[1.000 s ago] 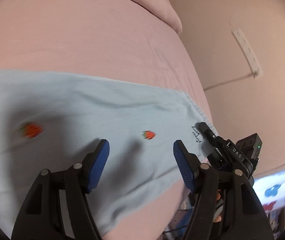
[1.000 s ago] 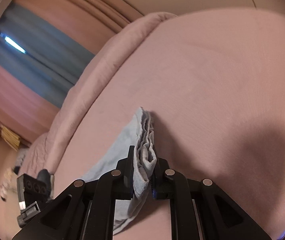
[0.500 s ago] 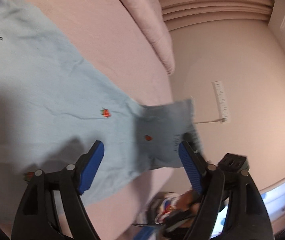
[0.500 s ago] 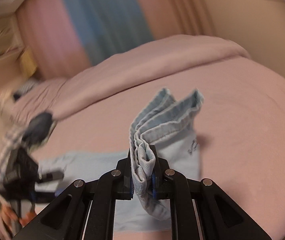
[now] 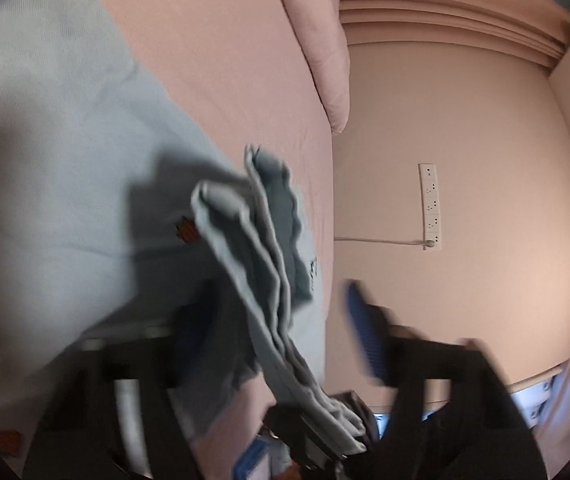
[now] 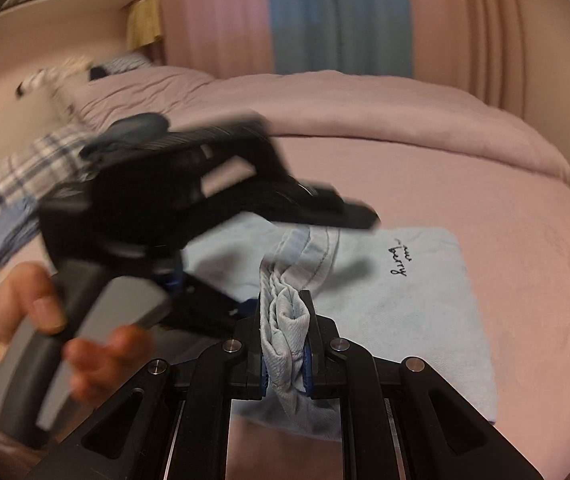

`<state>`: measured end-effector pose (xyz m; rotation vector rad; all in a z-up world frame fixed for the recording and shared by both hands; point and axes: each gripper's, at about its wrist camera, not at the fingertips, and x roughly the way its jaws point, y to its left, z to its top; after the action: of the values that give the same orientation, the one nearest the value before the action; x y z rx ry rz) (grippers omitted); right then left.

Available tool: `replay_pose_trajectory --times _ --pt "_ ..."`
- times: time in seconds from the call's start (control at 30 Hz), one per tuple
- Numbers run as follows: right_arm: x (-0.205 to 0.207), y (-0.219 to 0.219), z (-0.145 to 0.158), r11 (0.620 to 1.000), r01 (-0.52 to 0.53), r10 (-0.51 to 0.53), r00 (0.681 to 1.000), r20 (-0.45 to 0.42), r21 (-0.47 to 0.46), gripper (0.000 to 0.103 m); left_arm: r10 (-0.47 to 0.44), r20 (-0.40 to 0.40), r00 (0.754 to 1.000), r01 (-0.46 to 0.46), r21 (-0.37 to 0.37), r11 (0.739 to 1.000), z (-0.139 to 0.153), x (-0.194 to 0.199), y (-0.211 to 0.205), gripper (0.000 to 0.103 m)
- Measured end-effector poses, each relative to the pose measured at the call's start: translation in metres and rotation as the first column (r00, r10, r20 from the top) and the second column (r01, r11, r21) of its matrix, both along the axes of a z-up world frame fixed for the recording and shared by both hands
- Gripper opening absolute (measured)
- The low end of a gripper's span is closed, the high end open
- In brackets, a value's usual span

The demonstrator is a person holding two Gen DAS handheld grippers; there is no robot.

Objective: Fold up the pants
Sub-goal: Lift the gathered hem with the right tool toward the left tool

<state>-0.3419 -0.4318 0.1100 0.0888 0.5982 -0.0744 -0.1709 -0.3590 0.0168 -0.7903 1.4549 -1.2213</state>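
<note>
Light blue pants (image 5: 53,168) with small strawberry prints lie on the pink bed (image 5: 213,40). My right gripper (image 6: 285,344) is shut on a bunched hem of the pants (image 6: 285,316) and holds it above the flat part with black script (image 6: 401,260). In the left wrist view the lifted hem (image 5: 261,248) stands between my left gripper's (image 5: 277,328) blurred, spread blue pads (image 5: 361,336); it holds nothing. The left gripper (image 6: 189,204) also shows in the right wrist view, just left of the held hem, with a hand (image 6: 45,320) on its handle.
A pink duvet roll (image 6: 385,112) lies across the far bed. A plaid cloth (image 6: 17,184) is at the left. Pink and blue curtains (image 6: 337,16) hang behind. A white power strip (image 5: 431,206) is on the wall beside the bed edge.
My right gripper has carried the hem over onto the rest of the pants. My left gripper has swung close beside it, with the hem now between its open fingers.
</note>
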Motion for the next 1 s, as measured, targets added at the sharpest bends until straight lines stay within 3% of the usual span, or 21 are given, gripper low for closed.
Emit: replay_pose_trajectory --times 0.03,0.07,0.33,0.63,0.77,0.83,0.9,1.0 --pt "0.0 0.002 0.002 1.0 -0.005 0.005 1.0 0.001 -0.016 0.014 0.001 0.021 1.0 -0.001 0.005 1.0 0.003 0.002 0.002 0.014" --pt "0.002 0.005 0.004 0.999 -0.012 0.012 1.0 0.003 -0.033 0.014 0.0 0.052 0.999 -0.001 0.02 1.0 0.007 0.005 0.006 0.01" --pt "0.022 0.047 0.009 0.993 -0.086 0.088 0.996 0.018 -0.077 0.014 0.037 0.264 0.964 -0.065 0.099 0.993 0.036 0.023 0.049 0.008" --pt "0.052 0.086 -0.012 0.982 -0.179 0.177 0.983 -0.042 -0.06 0.014 0.101 0.281 0.954 -0.155 0.174 0.973 0.022 0.049 0.09 0.006" --pt "0.059 0.091 -0.027 0.979 -0.197 0.192 0.977 -0.094 -0.052 0.014 0.106 0.284 0.953 -0.169 0.207 0.964 0.014 0.051 0.089 0.007" --pt "0.065 0.091 -0.034 0.98 -0.2 0.196 0.973 -0.121 -0.02 0.014 0.107 0.289 0.951 -0.181 0.242 0.953 0.009 0.053 0.093 0.007" --pt "0.07 0.089 -0.041 0.976 -0.214 0.216 0.966 -0.141 0.033 0.016 0.1 0.311 0.945 -0.197 0.3 0.933 0.004 0.054 0.097 0.016" --pt "0.067 0.073 -0.047 0.945 -0.245 0.286 0.941 -0.182 0.218 0.039 0.13 0.334 0.934 -0.241 0.317 0.917 0.003 0.061 0.12 0.025"
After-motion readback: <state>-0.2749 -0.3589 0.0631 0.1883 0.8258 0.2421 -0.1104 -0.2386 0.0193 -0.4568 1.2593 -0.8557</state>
